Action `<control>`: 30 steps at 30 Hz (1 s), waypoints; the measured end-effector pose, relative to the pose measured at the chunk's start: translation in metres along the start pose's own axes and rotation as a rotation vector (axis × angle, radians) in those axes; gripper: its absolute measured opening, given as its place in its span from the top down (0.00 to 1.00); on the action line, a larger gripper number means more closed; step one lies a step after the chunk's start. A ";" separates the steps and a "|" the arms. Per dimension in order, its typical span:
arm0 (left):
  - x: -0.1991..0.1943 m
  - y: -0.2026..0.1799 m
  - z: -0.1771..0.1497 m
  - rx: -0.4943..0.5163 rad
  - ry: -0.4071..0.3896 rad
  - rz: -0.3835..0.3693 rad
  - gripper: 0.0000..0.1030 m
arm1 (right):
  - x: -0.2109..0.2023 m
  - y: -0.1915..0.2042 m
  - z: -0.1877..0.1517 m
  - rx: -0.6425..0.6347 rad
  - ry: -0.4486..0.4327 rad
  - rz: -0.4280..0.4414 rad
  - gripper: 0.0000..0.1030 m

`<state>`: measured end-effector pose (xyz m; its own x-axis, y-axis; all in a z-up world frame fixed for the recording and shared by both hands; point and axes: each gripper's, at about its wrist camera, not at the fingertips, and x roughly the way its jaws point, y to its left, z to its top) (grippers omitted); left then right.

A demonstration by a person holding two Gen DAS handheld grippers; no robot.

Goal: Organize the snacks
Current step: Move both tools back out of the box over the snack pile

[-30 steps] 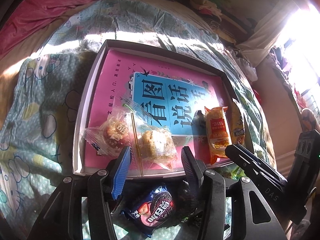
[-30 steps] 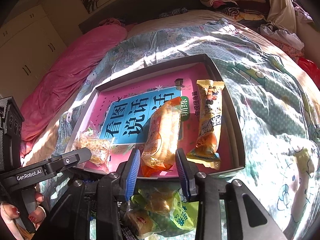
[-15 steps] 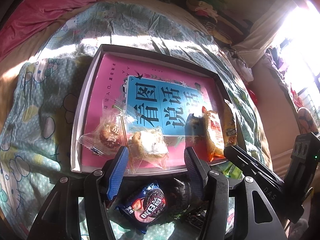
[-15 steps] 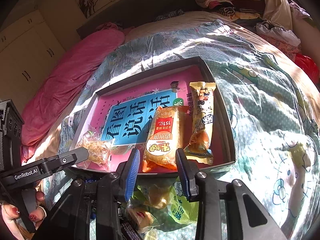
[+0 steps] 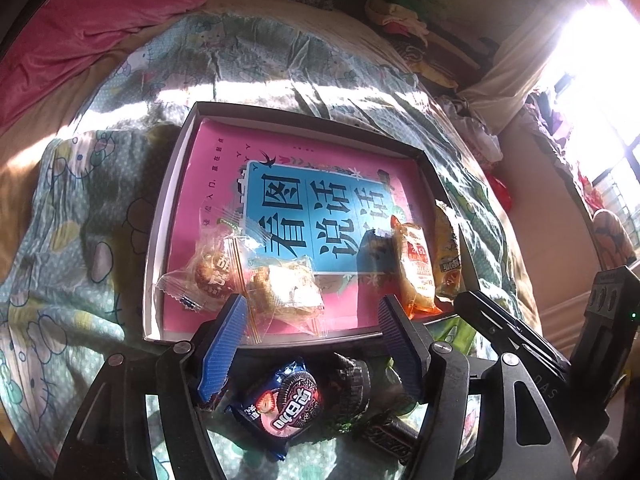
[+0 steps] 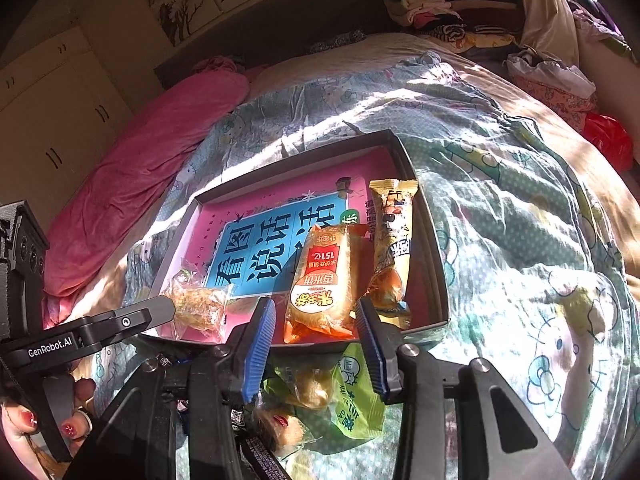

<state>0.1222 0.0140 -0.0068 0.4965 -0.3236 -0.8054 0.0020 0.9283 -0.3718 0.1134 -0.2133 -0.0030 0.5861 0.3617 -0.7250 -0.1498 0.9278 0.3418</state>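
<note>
Hovering both tongs wide open, empty, at the near rim of the tray (image 5: pixel 160 240) on the bed. Left tongs (image 5: pixel 310 344) sit over the cookie pack (image 5: pixel 290 400); right tongs (image 6: pixel 316 346) over the green packet (image 6: pixel 354 396). Risk: slick wrappers slipping or crushing; soft quilt (image 6: pixel 520 240) tipping the tray, sliding the orange cake bar (image 6: pixel 324 284).

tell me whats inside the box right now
In the box a pink book lines the bottom. On it lie four snacks: two clear packs, an orange pack and a yellow bar. Anything under the book is hidden.
</note>
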 end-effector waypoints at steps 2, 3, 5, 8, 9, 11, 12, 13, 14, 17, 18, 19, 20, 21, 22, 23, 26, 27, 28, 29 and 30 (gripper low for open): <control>-0.002 -0.001 0.000 0.005 -0.006 0.004 0.31 | -0.002 0.000 0.001 -0.001 -0.007 -0.006 0.59; -0.004 -0.001 -0.001 0.006 -0.009 0.002 0.30 | -0.003 0.000 0.001 -0.002 -0.010 -0.005 0.58; -0.005 -0.002 -0.001 0.010 -0.009 0.000 0.29 | -0.004 0.000 0.001 -0.001 -0.013 -0.003 0.56; -0.007 -0.003 -0.001 0.015 -0.012 0.002 0.28 | -0.006 0.002 0.000 -0.005 -0.015 -0.001 0.55; -0.008 -0.003 -0.001 0.016 -0.013 0.003 0.28 | -0.006 0.003 0.000 -0.009 -0.015 -0.002 0.55; -0.009 -0.003 -0.002 0.016 -0.013 0.006 0.28 | -0.007 0.004 -0.001 -0.018 -0.019 -0.003 0.55; -0.010 -0.003 -0.003 0.016 -0.014 0.007 0.28 | -0.008 0.005 -0.001 -0.022 -0.019 -0.005 0.54; -0.011 -0.003 -0.003 0.014 -0.016 0.009 0.28 | -0.009 0.006 -0.002 -0.026 -0.023 -0.007 0.53; -0.011 -0.002 -0.003 0.013 -0.017 0.010 0.28 | -0.010 0.007 -0.001 -0.029 -0.027 -0.007 0.52; -0.014 0.000 -0.003 0.009 -0.022 0.011 0.28 | -0.013 0.009 -0.002 -0.033 -0.034 -0.004 0.50; -0.015 0.001 -0.002 0.008 -0.023 0.011 0.28 | -0.013 0.010 -0.002 -0.035 -0.036 -0.004 0.49; -0.016 0.001 -0.002 0.005 -0.025 0.012 0.28 | -0.014 0.010 -0.002 -0.036 -0.039 -0.004 0.48; -0.017 0.002 -0.002 0.002 -0.026 0.013 0.28 | -0.015 0.010 -0.002 -0.036 -0.041 -0.005 0.48; -0.018 0.003 -0.002 -0.001 -0.029 0.013 0.28 | -0.016 0.010 -0.002 -0.036 -0.042 -0.004 0.47; -0.019 0.004 -0.002 -0.002 -0.031 0.013 0.28 | -0.017 0.011 -0.001 -0.036 -0.043 -0.003 0.47; -0.021 0.005 -0.002 -0.005 -0.033 0.014 0.28 | -0.018 0.011 -0.001 -0.036 -0.046 -0.004 0.46; -0.024 0.007 -0.002 -0.012 -0.039 0.015 0.28 | -0.021 0.011 -0.001 -0.037 -0.050 -0.004 0.45; -0.025 0.007 -0.002 -0.014 -0.040 0.015 0.28 | -0.021 0.011 -0.001 -0.038 -0.053 -0.004 0.44; -0.026 0.008 -0.002 -0.015 -0.042 0.017 0.28 | -0.022 0.012 -0.001 -0.038 -0.053 -0.003 0.44; -0.027 0.009 -0.002 -0.017 -0.044 0.017 0.28 | -0.023 0.012 -0.001 -0.037 -0.056 -0.001 0.44; -0.029 0.009 -0.002 -0.018 -0.047 0.018 0.28 | -0.024 0.012 -0.001 -0.036 -0.058 0.000 0.44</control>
<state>0.1061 0.0313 0.0120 0.5362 -0.2981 -0.7897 -0.0228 0.9301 -0.3665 0.0967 -0.2109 0.0178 0.6308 0.3572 -0.6888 -0.1781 0.9307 0.3195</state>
